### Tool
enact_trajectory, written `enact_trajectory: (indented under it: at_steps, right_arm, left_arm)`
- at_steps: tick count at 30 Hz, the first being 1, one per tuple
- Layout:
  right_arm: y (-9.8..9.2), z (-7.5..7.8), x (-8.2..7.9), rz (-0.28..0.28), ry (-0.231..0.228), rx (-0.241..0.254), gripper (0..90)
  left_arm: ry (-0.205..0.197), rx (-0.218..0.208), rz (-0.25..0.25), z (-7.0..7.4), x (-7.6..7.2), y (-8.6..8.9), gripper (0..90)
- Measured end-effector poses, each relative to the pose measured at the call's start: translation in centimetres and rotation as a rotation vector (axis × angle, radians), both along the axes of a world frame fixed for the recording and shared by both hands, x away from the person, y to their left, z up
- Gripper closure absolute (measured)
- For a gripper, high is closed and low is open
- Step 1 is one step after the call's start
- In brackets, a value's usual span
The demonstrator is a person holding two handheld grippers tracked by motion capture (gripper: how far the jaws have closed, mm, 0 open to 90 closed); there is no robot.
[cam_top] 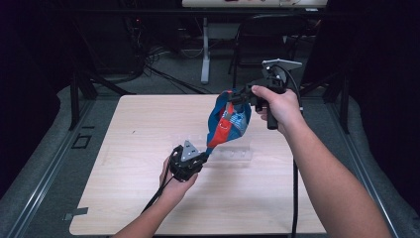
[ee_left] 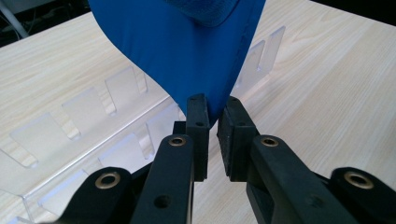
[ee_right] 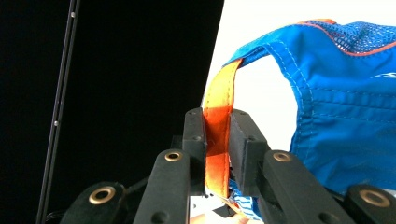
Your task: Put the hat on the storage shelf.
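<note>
A blue cloth bag [cam_top: 229,120] with orange trim and a mesh panel hangs stretched in the air above the table [cam_top: 133,144]. My right gripper [cam_top: 236,97], held high at the right, is shut on the bag's orange strap [ee_right: 217,140]. My left gripper [cam_top: 204,154], lower down near the table's middle, is shut on the bag's blue bottom corner [ee_left: 214,114]. In the left gripper view the blue cloth [ee_left: 187,46] fans out upward from the jaws. The bag slants from upper right down to lower left between the two grippers.
A clear acrylic rack [cam_top: 233,152] with upright dividers [ee_left: 84,109] lies on the wooden table just under the bag. Beyond the table's far edge stand a desk leg [cam_top: 205,49], cables and a dark chair [cam_top: 267,34]. Black curtains close off both sides.
</note>
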State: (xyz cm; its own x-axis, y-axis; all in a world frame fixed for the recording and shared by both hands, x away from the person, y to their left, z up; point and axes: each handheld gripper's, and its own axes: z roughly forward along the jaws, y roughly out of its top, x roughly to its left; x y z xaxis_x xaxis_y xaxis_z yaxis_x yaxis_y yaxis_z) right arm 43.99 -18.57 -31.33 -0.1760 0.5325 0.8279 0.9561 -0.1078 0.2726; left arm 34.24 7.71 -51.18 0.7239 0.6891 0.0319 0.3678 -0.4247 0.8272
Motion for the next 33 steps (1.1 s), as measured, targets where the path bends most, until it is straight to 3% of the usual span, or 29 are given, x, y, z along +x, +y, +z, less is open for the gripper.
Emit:
enact_trajectory:
  at_steps: [33]
  right_arm:
    - [0.3,-3.8,0.9,0.006,0.057,-0.029,77.8]
  left_arm:
    - [0.066,-0.019,0.027,-2.5,0.5,0.7,82.7]
